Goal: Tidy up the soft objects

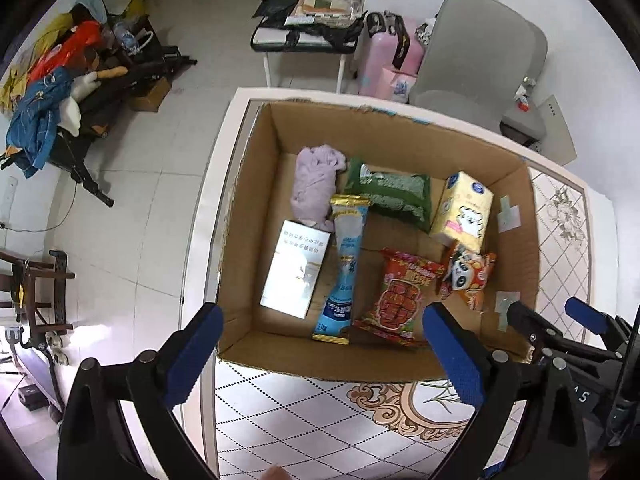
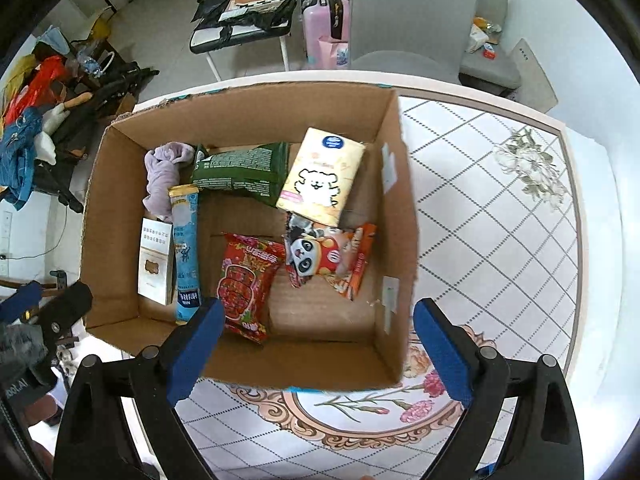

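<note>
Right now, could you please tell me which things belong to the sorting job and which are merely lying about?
Job:
brown cardboard box
crumpled lilac cloth
green snack bag
yellow tissue pack
red snack packet

Lying about:
grey upholstered chair
pink suitcase

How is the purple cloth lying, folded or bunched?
Bunched. The purple cloth lies crumpled and twisted in the box's far left corner, with no flat folds showing.
</note>
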### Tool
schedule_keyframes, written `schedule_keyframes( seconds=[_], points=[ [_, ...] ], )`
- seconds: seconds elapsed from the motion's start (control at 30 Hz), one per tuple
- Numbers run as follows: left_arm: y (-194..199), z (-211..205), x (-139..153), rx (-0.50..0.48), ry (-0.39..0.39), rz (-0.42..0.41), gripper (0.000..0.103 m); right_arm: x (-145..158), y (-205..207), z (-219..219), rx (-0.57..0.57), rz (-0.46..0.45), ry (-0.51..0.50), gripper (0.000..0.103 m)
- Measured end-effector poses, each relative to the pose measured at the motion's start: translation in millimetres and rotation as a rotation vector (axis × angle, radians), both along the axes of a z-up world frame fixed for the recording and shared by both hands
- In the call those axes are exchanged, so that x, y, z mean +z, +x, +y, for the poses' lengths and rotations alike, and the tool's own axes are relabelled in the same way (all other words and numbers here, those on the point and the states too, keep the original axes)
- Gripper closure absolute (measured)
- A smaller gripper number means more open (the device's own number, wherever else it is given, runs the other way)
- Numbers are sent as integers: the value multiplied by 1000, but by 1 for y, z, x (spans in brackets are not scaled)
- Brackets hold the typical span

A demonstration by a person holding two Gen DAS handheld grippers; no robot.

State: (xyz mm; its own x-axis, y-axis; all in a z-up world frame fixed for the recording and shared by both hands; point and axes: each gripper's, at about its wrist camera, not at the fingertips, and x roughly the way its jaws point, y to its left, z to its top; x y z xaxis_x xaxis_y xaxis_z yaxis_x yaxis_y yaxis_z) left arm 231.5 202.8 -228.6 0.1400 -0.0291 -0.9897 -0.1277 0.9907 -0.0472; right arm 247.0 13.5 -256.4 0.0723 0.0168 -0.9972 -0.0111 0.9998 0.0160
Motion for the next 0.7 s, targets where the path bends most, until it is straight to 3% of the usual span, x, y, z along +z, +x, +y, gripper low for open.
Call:
schedule_keyframes(
  seconds=[0.2, 0.43, 0.7],
  points=[
    [-21, -13, 55, -14, 28, -97, 1, 50, -23, -13, 1, -86, 11, 6],
    [-57, -23, 125, -19, 40, -215, 1, 132, -64, -27, 11, -209, 20, 6],
    [-94, -27, 174, -35, 42, -258, 1, 209, -111, -35, 35, -308, 20, 6]
  ],
)
